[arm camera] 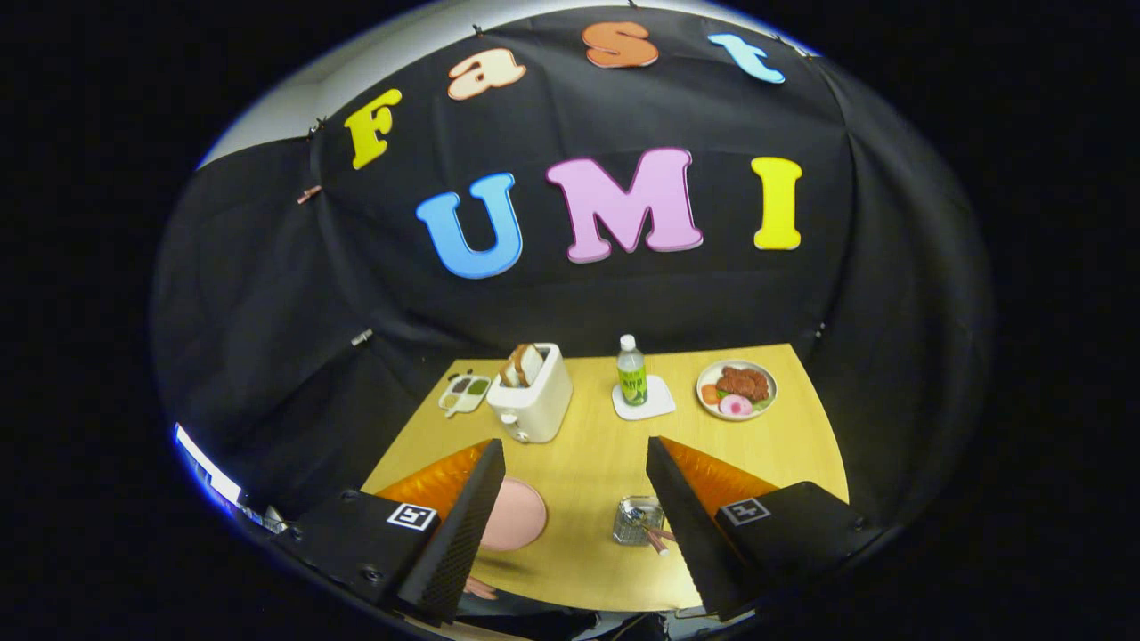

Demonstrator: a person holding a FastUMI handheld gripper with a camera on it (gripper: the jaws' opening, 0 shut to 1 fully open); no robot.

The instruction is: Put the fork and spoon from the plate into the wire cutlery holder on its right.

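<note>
Two fingers [463, 525] of the gripper [574, 521] stand wide apart, released and grasping nothing, above the table [588, 463]. Between them, partly hidden behind the left finger, lies the pink plate [517, 515], while the wire holder [638, 521] sits just inside the right finger with pink-handled cutlery [659, 537] poking from it; which pieces they are I cannot tell. Beyond the fingers stand a toaster [534, 392] with bread, a sauce tray [465, 393] to its left, a bottle [631, 370] on a coaster [645, 401], and a food plate [736, 389] farthest right.
</note>
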